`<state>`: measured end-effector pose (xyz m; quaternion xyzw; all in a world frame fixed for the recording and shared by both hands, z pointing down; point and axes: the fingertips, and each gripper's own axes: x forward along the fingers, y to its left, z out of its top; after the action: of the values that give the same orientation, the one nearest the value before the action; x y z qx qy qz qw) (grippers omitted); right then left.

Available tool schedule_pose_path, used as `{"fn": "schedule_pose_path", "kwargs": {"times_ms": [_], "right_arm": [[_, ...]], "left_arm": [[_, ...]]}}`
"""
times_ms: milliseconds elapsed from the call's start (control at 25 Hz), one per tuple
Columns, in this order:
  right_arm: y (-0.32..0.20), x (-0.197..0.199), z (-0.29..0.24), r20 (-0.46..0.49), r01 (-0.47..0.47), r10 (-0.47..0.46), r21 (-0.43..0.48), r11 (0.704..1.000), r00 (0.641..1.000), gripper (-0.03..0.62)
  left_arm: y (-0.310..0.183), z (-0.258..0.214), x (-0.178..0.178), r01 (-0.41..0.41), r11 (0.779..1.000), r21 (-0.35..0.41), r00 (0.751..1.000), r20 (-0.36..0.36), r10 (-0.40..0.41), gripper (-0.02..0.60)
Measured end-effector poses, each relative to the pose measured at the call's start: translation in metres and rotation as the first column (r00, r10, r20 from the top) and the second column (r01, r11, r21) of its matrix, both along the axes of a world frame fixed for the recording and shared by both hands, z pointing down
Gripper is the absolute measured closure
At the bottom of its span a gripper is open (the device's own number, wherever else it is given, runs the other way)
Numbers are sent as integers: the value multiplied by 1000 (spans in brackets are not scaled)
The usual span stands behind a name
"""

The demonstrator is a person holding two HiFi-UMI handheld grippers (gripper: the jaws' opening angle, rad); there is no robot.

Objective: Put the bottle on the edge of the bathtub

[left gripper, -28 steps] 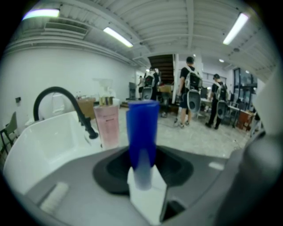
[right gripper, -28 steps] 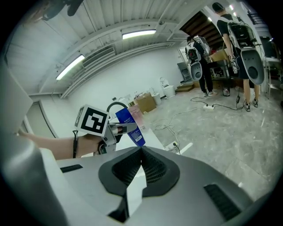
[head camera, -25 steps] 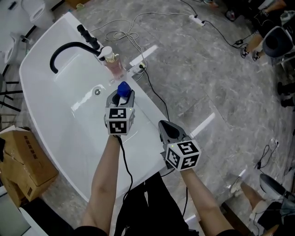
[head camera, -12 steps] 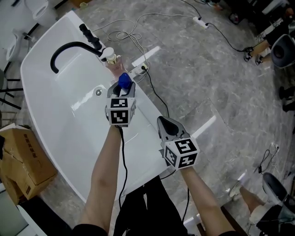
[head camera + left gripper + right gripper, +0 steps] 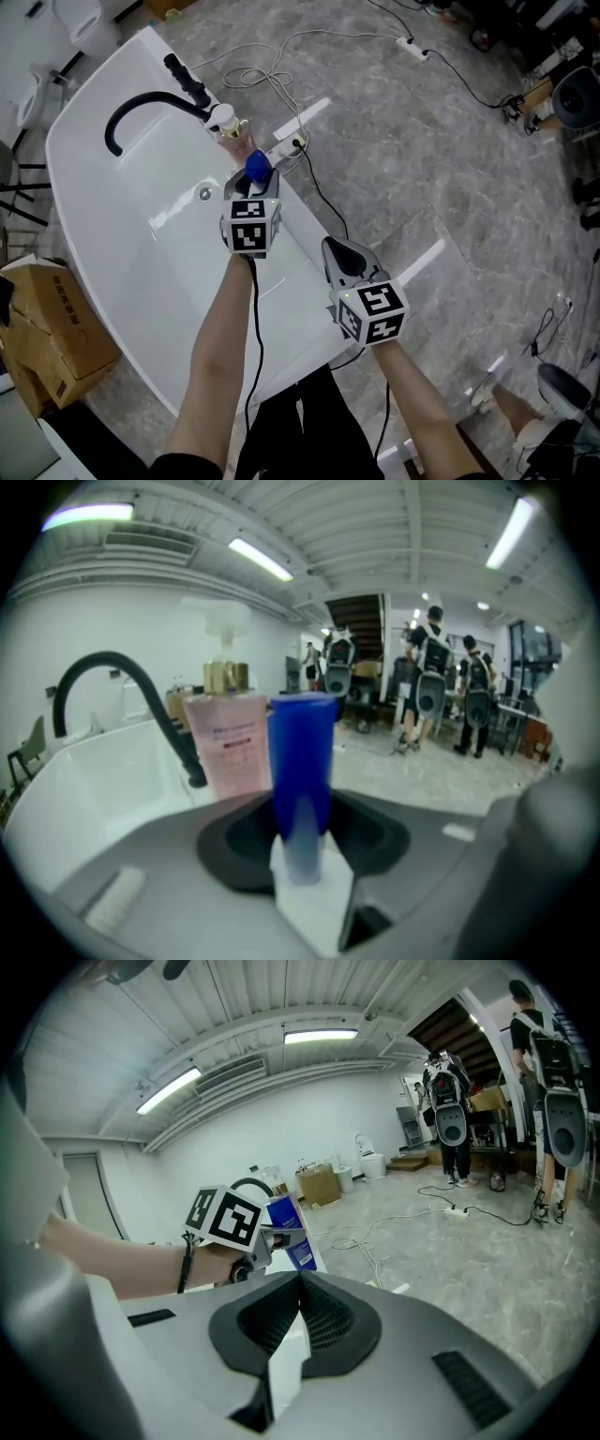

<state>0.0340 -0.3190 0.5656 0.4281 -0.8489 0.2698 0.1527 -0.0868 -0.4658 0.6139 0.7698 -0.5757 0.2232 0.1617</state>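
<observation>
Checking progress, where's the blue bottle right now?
In the head view, the blue bottle is clamped in the left tongs over the right-hand rim of the bathtub, just short of the pink bottle beside the black faucet.

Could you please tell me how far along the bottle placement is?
Done: the blue bottle is gripped in the left hand-held gripper. In hand: it is at the bathtub rim beside the pink pump bottle; whether it touches down is unclear. Left: set it down and release. The right hand-held gripper is shut, empty.
</observation>
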Motion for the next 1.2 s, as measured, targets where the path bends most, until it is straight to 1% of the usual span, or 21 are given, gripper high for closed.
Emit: {"fn": "schedule_pose_path", "kwargs": {"times_ms": [200,280,360,480,720,840,960,1040,1200], "right_arm": [[4,-1,4,1,8,-8,-11,1000,1000,591],[5,-1,6,1,9,-9,-13,1000,1000,591],[5,0,6,0,8,-8,-14,1000,1000,591],[4,0,6,-1,5,-5,-17,1000,1000,591],[6,4,5,-3,-2,2,-20,1000,1000,591],[7,7,6,-6,-5,5,-20,1000,1000,591],[9,8,2,-7,-12,11,-15,1000,1000,591],[11,9,-1,-7,-15,15,-9,1000,1000,591],[14,8,-10,-9,-20,20,5,1000,1000,591]], "left_arm": [[-8,7,0,2,1000,0,1000,25,-2,418],[-8,8,1,-2,1000,12,999,32,1,417],[-10,7,2,-3,1000,27,999,34,2,416],[-10,6,1,-3,1000,29,1000,29,3,414],[-8,9,0,0,1000,5,1000,6,0,410],[-3,14,-1,10,1000,-14,1000,-6,-10,387],[4,16,-4,19,999,-27,1000,-14,-19,381],[10,16,-4,21,999,-36,1000,-14,-22,366],[26,13,-6,27,998,-50,999,-28,-29,368]]}}
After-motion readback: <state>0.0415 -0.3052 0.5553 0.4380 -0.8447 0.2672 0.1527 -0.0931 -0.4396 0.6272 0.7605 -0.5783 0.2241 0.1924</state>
